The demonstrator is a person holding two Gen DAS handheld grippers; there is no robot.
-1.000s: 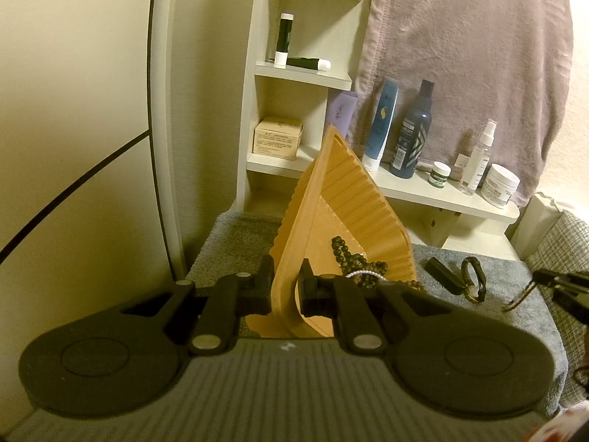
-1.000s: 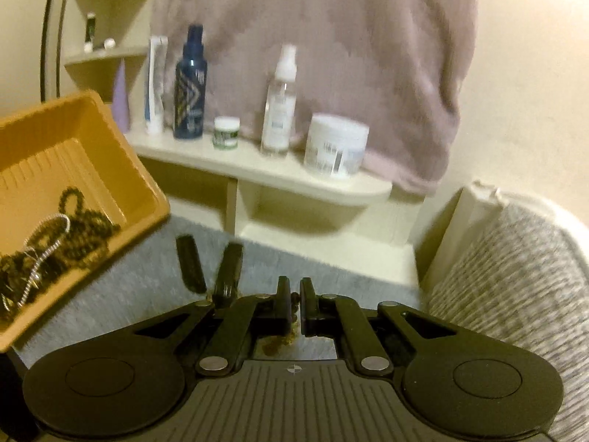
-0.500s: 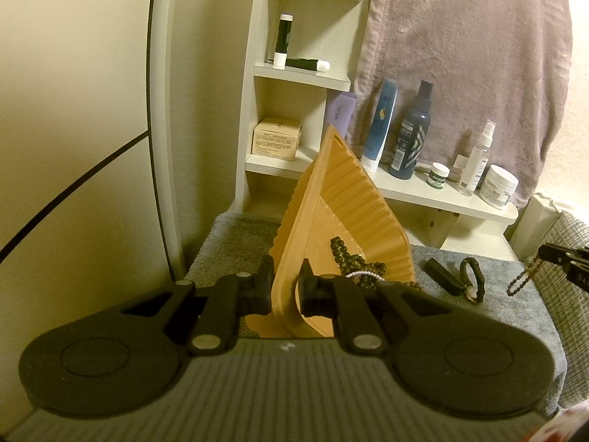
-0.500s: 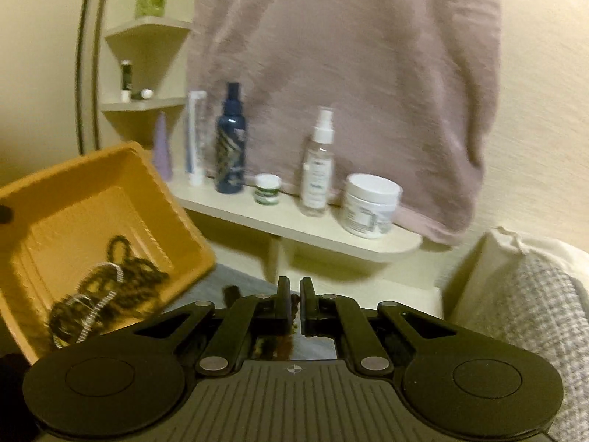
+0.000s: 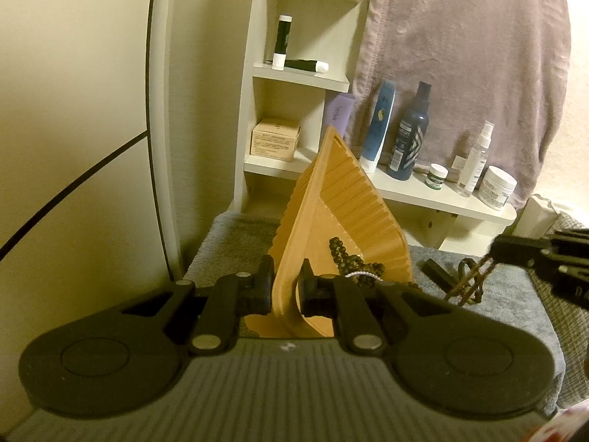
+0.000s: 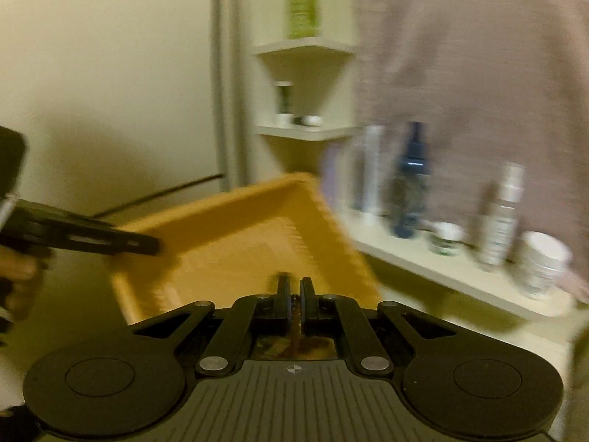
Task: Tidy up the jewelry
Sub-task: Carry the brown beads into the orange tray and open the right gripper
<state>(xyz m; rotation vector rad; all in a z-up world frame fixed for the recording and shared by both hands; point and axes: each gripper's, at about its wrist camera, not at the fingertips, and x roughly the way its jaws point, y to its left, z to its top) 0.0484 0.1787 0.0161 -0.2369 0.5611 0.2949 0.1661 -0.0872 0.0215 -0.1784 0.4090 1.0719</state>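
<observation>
Left gripper (image 5: 286,287) pinches the rim of the tilted orange tray (image 5: 346,199); right gripper (image 6: 293,296) pinches a brown chain.

Left fingers (image 5: 263,289) press either side of the tray's near wall, holding it tipped up on edge over the grey towel (image 5: 235,235). Dark bead strands (image 5: 349,258) and a pale beaded band (image 5: 362,275) lie in the tray's low corner, at 1 o'clock from the jaws. At 3 o'clock, the right gripper (image 5: 497,250) enters with its jaws pressed together on the brown chain (image 5: 469,283), which hangs clear above the towel. Just beside the chain, a black clip (image 5: 436,276) lies on the towel. The right wrist view is blurred: the tray (image 6: 257,243) sits at 12 o'clock, the left gripper (image 6: 147,245) at 9 o'clock. Bottles and jars stand on the white shelf (image 5: 441,195) at 1 o'clock, a mauve towel (image 5: 460,55) hanging behind.
</observation>
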